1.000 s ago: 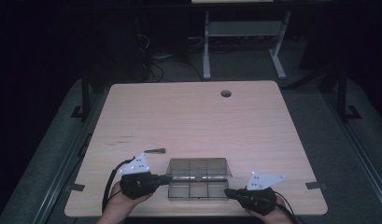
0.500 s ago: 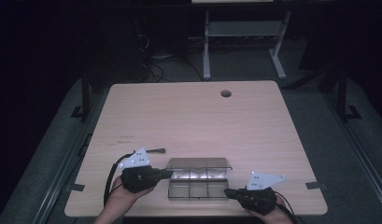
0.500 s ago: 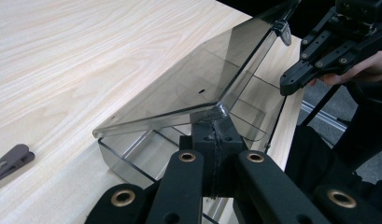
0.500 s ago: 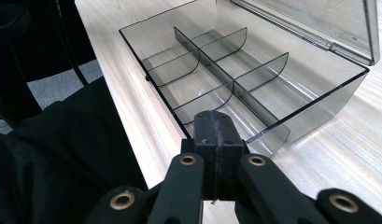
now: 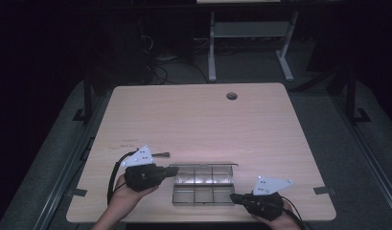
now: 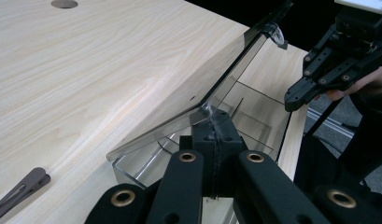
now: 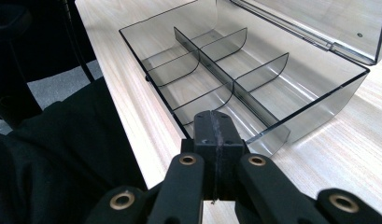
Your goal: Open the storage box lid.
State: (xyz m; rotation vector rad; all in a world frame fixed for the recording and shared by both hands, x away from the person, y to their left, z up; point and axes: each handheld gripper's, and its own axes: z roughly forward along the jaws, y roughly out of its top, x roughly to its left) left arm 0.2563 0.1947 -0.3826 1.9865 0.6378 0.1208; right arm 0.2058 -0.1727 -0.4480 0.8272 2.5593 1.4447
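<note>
On a pale wood-grain table [image 5: 198, 124] ringed by a dark room, a clear compartment box [image 5: 203, 195] is seen at the near edge, its raised lid [image 6: 188, 100] met by the clenched left gripper [image 5: 173, 171], the right gripper [image 5: 234, 197] likewise clenched at its corner.

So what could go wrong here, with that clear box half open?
The left gripper pinches just the edge of the lid, which stands tilted; a slip could let it drop shut. The right gripper, jaws shut, sits at the corner of the box, close to the table's near edge, so a hard pull on the lid might drag the box or tip it off.
</note>
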